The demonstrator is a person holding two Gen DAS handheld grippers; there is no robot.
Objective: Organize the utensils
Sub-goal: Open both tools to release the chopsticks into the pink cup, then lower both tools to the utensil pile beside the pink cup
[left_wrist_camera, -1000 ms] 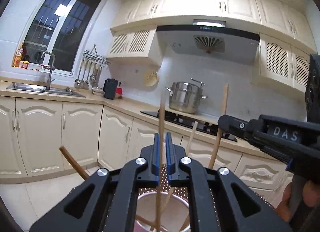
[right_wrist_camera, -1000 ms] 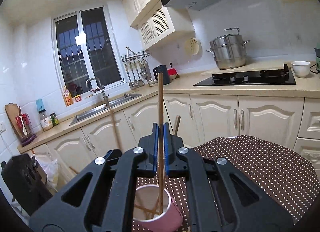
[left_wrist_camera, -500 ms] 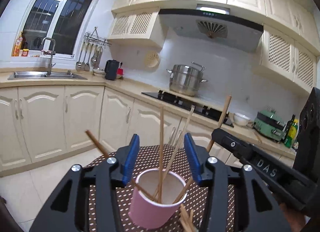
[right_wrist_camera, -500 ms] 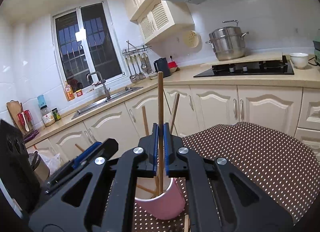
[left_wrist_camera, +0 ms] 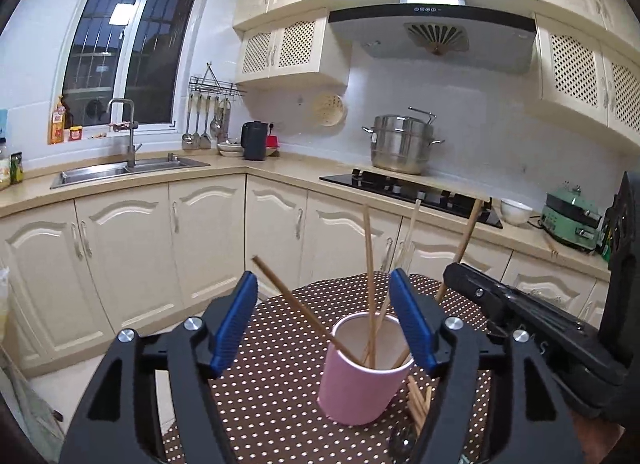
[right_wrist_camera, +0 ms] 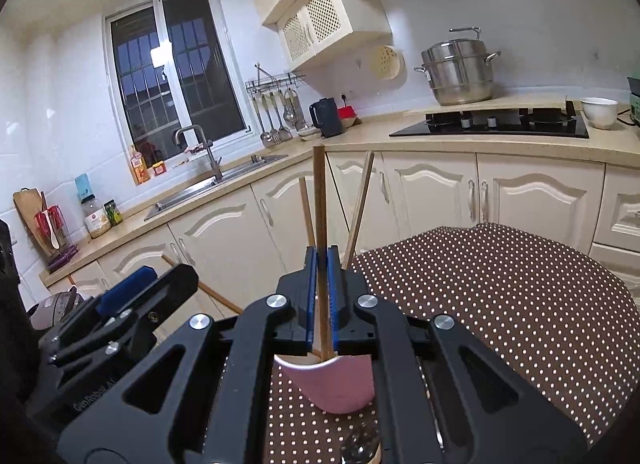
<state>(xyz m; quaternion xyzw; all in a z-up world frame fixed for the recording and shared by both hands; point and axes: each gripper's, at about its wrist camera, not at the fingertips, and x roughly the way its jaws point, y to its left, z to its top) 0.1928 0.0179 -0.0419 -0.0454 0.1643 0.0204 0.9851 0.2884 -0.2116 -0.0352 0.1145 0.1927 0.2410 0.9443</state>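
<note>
A pink cup [left_wrist_camera: 362,372] stands on the brown polka-dot tablecloth [left_wrist_camera: 280,384] and holds several wooden chopsticks [left_wrist_camera: 369,264]. My left gripper [left_wrist_camera: 326,318] is wide open and empty, pulled back just before the cup. More chopsticks [left_wrist_camera: 418,400] lie on the cloth right of the cup. My right gripper [right_wrist_camera: 321,264] is shut on one upright wooden chopstick [right_wrist_camera: 319,192] whose lower end stands inside the cup [right_wrist_camera: 340,384]. The right gripper also shows in the left wrist view [left_wrist_camera: 460,276].
A metal spoon bowl [left_wrist_camera: 400,440] lies on the cloth near the cup. Cream kitchen cabinets [left_wrist_camera: 160,248], a sink [left_wrist_camera: 120,170], a hob [left_wrist_camera: 408,190] and a steel pot [left_wrist_camera: 400,142] ring the table.
My left gripper has opened, let go of its chopstick in the cup, and drawn back. My right gripper has stayed shut on its chopstick over the cup.
</note>
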